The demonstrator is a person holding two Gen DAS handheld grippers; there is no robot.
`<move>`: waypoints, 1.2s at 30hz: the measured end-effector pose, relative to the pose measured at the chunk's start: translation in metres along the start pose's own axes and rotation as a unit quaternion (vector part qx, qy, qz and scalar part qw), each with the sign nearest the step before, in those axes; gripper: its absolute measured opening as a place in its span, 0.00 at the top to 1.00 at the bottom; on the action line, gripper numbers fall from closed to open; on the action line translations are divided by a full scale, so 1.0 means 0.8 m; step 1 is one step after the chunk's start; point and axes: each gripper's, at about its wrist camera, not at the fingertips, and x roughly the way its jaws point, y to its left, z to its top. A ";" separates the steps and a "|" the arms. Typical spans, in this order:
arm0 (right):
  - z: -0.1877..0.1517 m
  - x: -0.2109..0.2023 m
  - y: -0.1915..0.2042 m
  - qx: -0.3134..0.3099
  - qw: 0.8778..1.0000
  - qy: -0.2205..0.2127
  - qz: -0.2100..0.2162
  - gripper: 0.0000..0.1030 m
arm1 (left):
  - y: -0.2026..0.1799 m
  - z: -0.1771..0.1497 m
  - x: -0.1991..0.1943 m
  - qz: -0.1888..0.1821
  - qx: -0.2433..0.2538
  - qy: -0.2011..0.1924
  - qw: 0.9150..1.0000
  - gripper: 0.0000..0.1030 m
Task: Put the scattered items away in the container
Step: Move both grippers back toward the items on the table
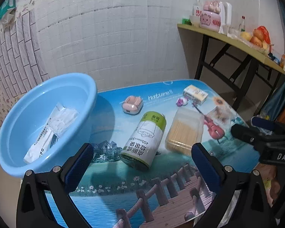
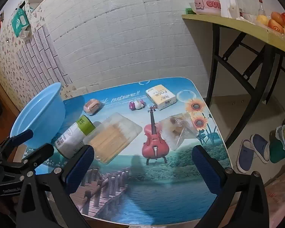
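Note:
A light blue basin (image 1: 28, 125) stands at the table's left edge and holds white packets (image 1: 53, 127); it also shows in the right wrist view (image 2: 41, 114). On the picture-printed table lie a green-and-white roll of bin bags (image 1: 144, 140), a clear box of toothpicks (image 1: 184, 131), a pink case (image 1: 132, 105), a small purple-white toy (image 1: 181, 101), a yellow-white carton (image 1: 195, 94) and a clear packet (image 2: 178, 131). My left gripper (image 1: 142, 168) is open, just short of the roll. My right gripper (image 2: 142, 168) is open above the table's near part.
A yellow-topped folding table (image 2: 237, 26) with a pink kettle (image 2: 207, 1) and fruit stands at the back right. Slippers (image 2: 252, 152) lie on the floor to the right. A tiled wall is behind the table.

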 end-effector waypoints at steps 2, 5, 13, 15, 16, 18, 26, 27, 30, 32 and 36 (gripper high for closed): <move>0.000 0.003 -0.004 -0.001 1.000 0.002 -0.004 0.00 | -0.001 -0.001 0.005 0.001 0.002 0.003 1.000 0.00; 0.001 0.010 -0.011 -0.005 1.000 0.007 -0.009 0.00 | 0.000 0.000 0.011 0.000 0.002 0.007 1.000 0.00; 0.003 0.022 -0.026 -0.007 1.000 0.013 -0.018 0.00 | 0.002 -0.002 0.030 0.000 0.016 0.022 1.000 0.00; 0.005 0.023 -0.031 -0.011 1.000 0.014 -0.017 0.00 | 0.001 -0.003 0.034 0.001 0.024 0.022 0.999 0.00; 0.006 0.022 -0.034 -0.015 1.000 0.013 -0.019 0.00 | 0.000 -0.003 0.036 0.002 0.030 0.022 0.999 0.00; 0.009 0.020 -0.040 -0.021 0.999 0.010 -0.029 0.00 | -0.002 -0.005 0.040 0.003 0.040 0.023 0.999 0.00; 0.010 0.033 -0.068 -0.007 0.998 0.024 -0.058 0.00 | -0.015 -0.016 0.057 0.017 0.090 0.016 0.996 0.00; 0.009 0.034 -0.070 -0.006 0.998 0.025 -0.059 0.00 | -0.017 -0.017 0.060 0.018 0.097 0.018 0.995 0.00; 0.008 0.040 -0.073 -0.012 0.997 0.029 -0.064 0.00 | -0.019 -0.017 0.065 0.007 0.107 0.023 0.994 0.00; 0.009 0.045 -0.073 -0.017 0.997 0.031 -0.065 0.00 | -0.019 -0.015 0.069 0.005 0.107 0.024 0.994 0.00; 0.014 0.056 -0.069 -0.031 0.997 0.037 -0.061 0.00 | -0.019 -0.010 0.078 0.003 0.111 0.028 0.993 0.09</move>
